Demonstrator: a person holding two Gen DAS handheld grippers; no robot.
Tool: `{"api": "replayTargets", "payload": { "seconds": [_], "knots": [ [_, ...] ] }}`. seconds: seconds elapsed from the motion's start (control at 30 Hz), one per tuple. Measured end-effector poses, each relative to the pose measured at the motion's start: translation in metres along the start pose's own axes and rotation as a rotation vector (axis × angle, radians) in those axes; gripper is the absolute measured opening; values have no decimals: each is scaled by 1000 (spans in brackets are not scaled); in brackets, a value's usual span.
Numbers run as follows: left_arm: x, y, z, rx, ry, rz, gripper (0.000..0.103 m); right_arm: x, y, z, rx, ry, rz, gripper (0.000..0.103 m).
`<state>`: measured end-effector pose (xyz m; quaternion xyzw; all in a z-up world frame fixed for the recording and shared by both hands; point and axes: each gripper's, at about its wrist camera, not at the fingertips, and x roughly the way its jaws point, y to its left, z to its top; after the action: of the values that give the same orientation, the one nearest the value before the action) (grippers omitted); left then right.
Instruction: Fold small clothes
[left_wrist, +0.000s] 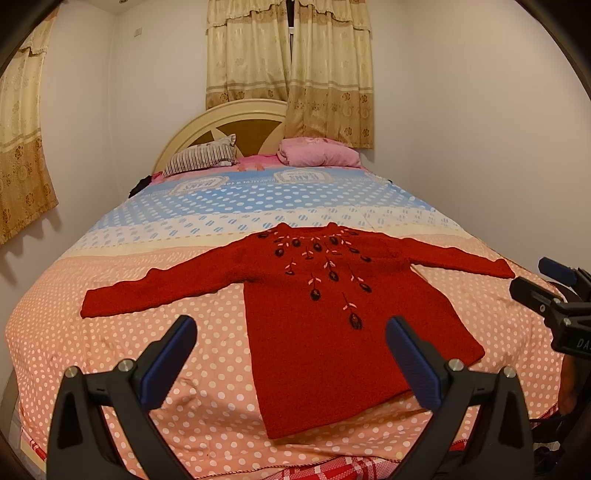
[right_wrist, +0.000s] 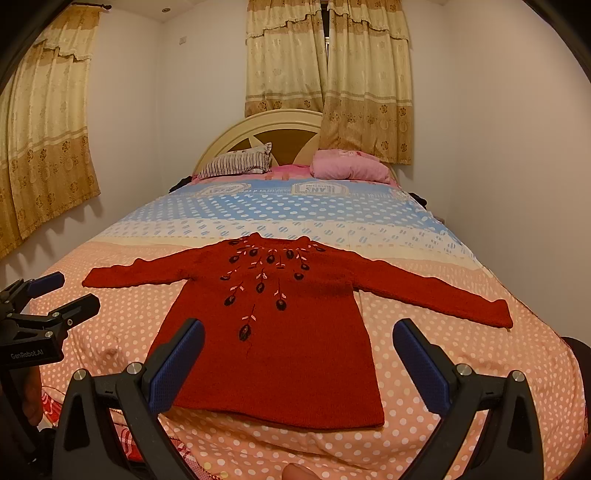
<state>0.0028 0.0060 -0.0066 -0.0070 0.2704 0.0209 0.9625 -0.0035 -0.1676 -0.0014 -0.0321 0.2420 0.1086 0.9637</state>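
Bedroom with pale walls and gold curtains (left_wrist: 288, 66); polka-dot bed (left_wrist: 110, 369) filling the middle, cream headboard (left_wrist: 207, 122) at the far end. Striped pillow (left_wrist: 201, 157) at far left, pink pillow (left_wrist: 319, 153) to its right. Red sweater (left_wrist: 314, 332) spread flat, face up, on the peach near half of the bed: long axis running from hem, nearest the cameras, to neckline, pointing at the headboard; sleeves stretched out left and right, across that axis. Left hand-held gripper (left_wrist: 291, 358) hovering above the hem with jaws wide, nothing between them. Right hand-held gripper (right_wrist: 297, 358) likewise spread wide and empty, over the sweater's lower body.
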Motion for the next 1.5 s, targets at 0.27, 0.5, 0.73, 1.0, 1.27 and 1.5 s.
{"api": "replayTargets", "payload": {
  "seconds": [0.27,0.5,0.73,1.0,1.27,1.5],
  "knots": [
    [0,0,1,1,1,0,103,1,2,-2,-1,5,-2,102],
    [2,6,1,-3,3,4,103,1,2,-2,0,7,0,102],
    [3,9,0,-1,5,10,103,3,3,-5,1,11,0,102],
    [4,7,0,1,5,16,103,4,4,-6,1,14,1,102],
    [4,7,-1,1,6,17,103,5,3,-5,3,19,2,102],
    [5,8,-2,1,7,22,103,6,2,-7,6,22,4,102]
  ]
}}
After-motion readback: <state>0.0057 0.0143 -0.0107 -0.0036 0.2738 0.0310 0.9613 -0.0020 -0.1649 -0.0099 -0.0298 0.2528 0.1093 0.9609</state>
